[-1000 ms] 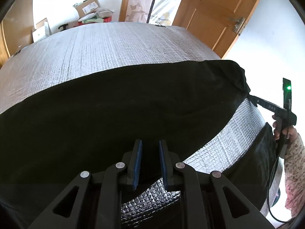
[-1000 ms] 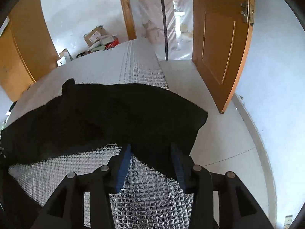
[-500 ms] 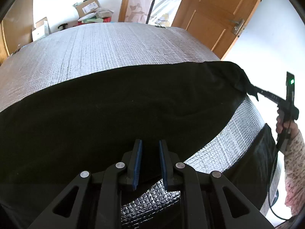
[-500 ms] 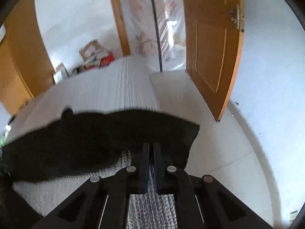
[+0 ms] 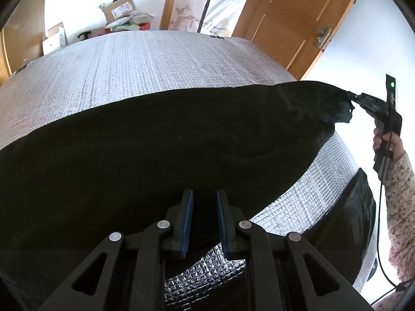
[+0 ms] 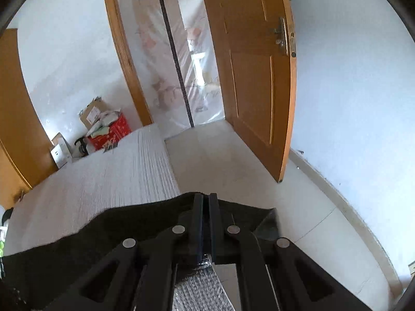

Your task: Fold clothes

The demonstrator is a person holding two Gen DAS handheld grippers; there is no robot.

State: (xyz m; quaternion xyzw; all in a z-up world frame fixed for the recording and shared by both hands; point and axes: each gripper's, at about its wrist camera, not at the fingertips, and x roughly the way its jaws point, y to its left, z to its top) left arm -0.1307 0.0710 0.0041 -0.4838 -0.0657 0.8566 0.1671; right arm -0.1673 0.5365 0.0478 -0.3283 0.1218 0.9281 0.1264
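Observation:
A large black garment [image 5: 155,155] lies spread across the foil-covered table [image 5: 155,64]. My left gripper [image 5: 203,207] sits at its near edge. The blue pads [image 5: 187,207] stand a little apart and black cloth fills the gap, so it looks shut on the hem. In the left wrist view my right gripper [image 5: 350,97] pinches the garment's right corner and holds it up off the table, beyond the table's right edge. In the right wrist view that gripper [image 6: 206,202] is shut on the black cloth [image 6: 103,233], which hangs across below the fingers.
A hand [image 5: 384,140] in a patterned sleeve [image 5: 399,207] holds the right gripper. More dark cloth [image 5: 358,207] hangs down the table's right side. An open wooden door [image 6: 254,77] and bare floor lie to the right. Cardboard boxes [image 6: 103,127] are stacked past the far end.
My right gripper closed on the garment's right corner and lifted it up and away from the table. The left gripper stayed where it was.

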